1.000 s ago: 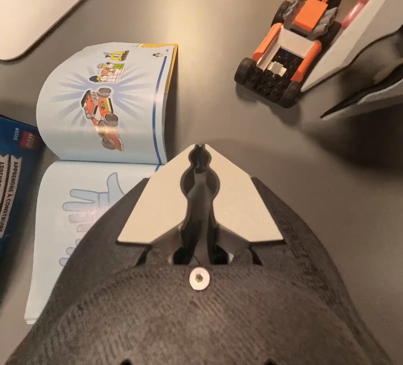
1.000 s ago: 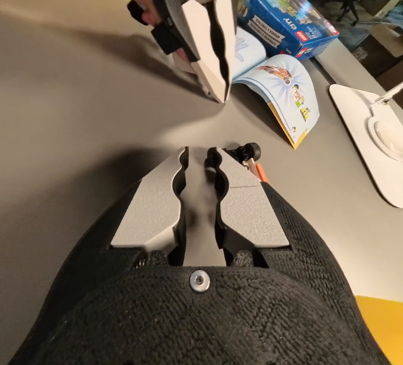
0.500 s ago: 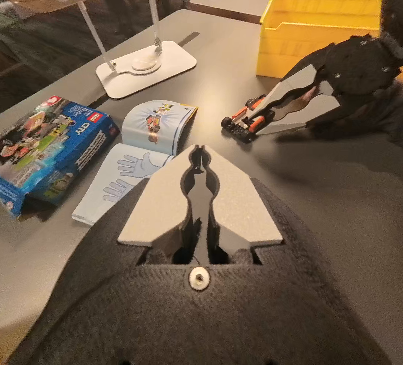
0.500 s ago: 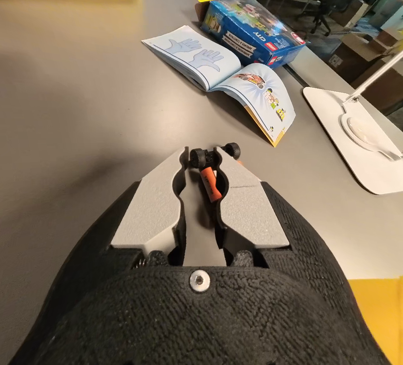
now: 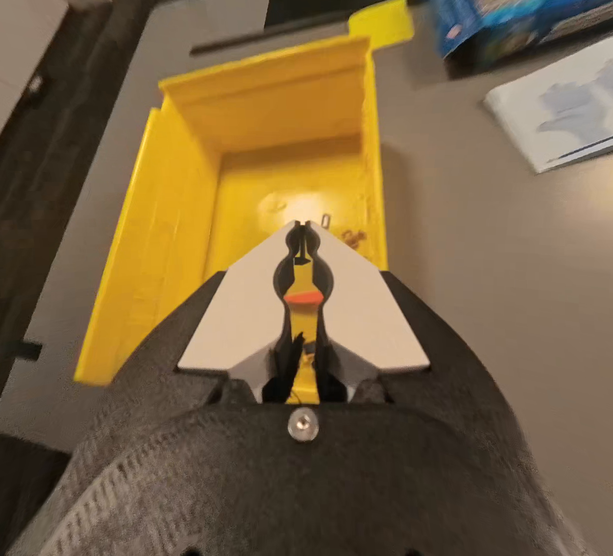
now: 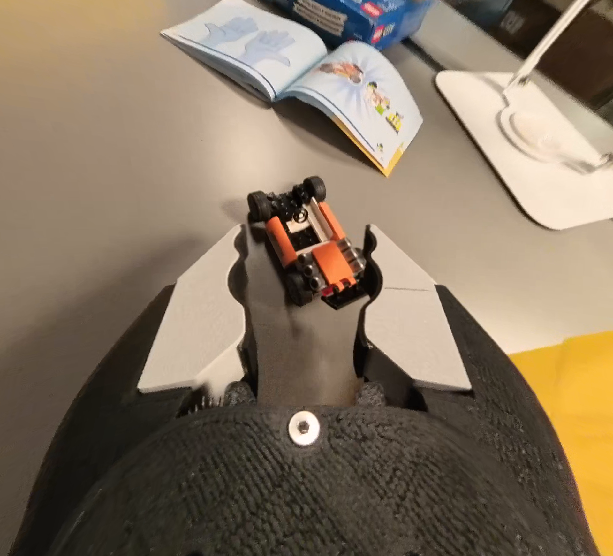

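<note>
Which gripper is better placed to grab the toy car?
Right, likely. The right gripper is open with the toy car on the table between its fingers, not gripped. The left gripper is shut, over the yellow bin; no car shows there.

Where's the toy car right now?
In the right wrist view, the toy car sits on the grey table between the open right tongs, just short of the open booklet.

Left gripper (image 5: 303, 225) closed, right gripper (image 6: 306, 230) wide
</note>
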`<state>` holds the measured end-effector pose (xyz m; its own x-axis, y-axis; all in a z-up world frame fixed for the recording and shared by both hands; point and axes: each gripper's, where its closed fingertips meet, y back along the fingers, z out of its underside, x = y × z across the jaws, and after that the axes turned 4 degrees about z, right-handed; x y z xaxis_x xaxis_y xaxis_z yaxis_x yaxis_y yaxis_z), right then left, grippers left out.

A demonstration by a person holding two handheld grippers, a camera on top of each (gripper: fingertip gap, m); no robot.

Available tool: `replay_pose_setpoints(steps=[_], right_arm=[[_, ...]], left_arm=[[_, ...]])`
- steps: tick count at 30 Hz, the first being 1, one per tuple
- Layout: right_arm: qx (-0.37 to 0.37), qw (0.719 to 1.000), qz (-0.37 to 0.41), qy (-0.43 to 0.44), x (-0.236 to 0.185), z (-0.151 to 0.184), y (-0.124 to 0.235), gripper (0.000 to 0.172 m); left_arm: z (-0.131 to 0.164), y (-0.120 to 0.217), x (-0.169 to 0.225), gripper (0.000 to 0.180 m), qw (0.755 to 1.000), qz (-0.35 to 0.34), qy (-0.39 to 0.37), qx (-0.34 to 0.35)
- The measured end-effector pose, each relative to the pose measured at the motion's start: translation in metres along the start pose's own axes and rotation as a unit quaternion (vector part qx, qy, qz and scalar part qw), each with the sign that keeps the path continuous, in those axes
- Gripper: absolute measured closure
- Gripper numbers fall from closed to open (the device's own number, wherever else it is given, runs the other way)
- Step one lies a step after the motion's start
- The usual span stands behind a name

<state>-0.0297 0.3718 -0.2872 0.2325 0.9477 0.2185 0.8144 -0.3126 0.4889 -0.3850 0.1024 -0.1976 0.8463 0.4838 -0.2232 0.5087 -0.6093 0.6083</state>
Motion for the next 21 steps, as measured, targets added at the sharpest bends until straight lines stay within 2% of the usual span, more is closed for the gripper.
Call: replay_pose_setpoints(steps=[1, 2, 4, 6, 8, 10, 12, 13, 15, 16, 17, 19, 21], right_arm=[[-0.006, 1.000, -0.008, -0.012, 0.000, 0.004, -0.002, 0.097], [-0.011, 0.999, -0.018, -0.024, -0.001, 0.007, -0.004, 0.093], [-0.029, 0.998, -0.030, -0.041, -0.002, 0.014, -0.009, 0.086], [-0.037, 0.998, -0.030, -0.038, -0.002, 0.016, -0.010, 0.085], [-0.049, 0.998, -0.023, -0.027, -0.002, 0.020, -0.012, 0.085], [-0.057, 0.998, -0.007, -0.010, 0.001, 0.022, -0.013, 0.088], [-0.057, 0.998, 0.020, -0.012, 0.009, 0.023, -0.013, 0.107], [-0.056, 0.998, 0.021, -0.010, 0.010, 0.023, -0.013, 0.109], [-0.056, 0.998, 0.022, 0.001, 0.009, 0.022, -0.013, 0.111], [-0.056, 0.998, 0.020, 0.010, 0.006, 0.021, -0.013, 0.119], [-0.050, 0.998, 0.026, 0.024, 0.005, 0.019, -0.013, 0.120], [-0.032, 0.997, 0.038, 0.064, 0.002, 0.013, -0.013, 0.121], [-0.006, 0.994, 0.046, 0.098, -0.004, 0.002, -0.012, 0.124]], left_arm=[[0.008, -0.003, -0.006, 0.180, 1.000, -0.004, 0.005, -0.020], [0.015, -0.006, -0.012, 0.171, 0.999, -0.013, 0.011, -0.037], [0.028, -0.012, -0.023, 0.130, 0.996, -0.035, 0.024, -0.076], [0.039, -0.017, -0.032, 0.105, 0.992, -0.055, 0.032, -0.111], [0.046, -0.021, -0.033, 0.097, 0.990, -0.046, 0.043, -0.130], [0.043, -0.022, -0.031, 0.096, 0.990, -0.042, 0.055, -0.121], [0.025, -0.014, -0.022, 0.097, 0.995, -0.046, 0.046, -0.074], [0.011, -0.008, -0.010, 0.098, 0.998, -0.039, 0.035, -0.036], [-0.024, 0.003, 0.042, 0.103, 0.998, 0.020, -0.007, 0.057], [-0.039, 0.008, 0.081, 0.106, 0.991, 0.082, -0.032, 0.097], [-0.049, 0.012, 0.127, 0.109, 0.977, 0.162, -0.054, 0.126], [-0.058, 0.021, 0.216, 0.107, 0.927, 0.330, -0.087, 0.153], [-0.059, 0.020, 0.281, 0.108, 0.876, 0.447, -0.095, 0.153]])
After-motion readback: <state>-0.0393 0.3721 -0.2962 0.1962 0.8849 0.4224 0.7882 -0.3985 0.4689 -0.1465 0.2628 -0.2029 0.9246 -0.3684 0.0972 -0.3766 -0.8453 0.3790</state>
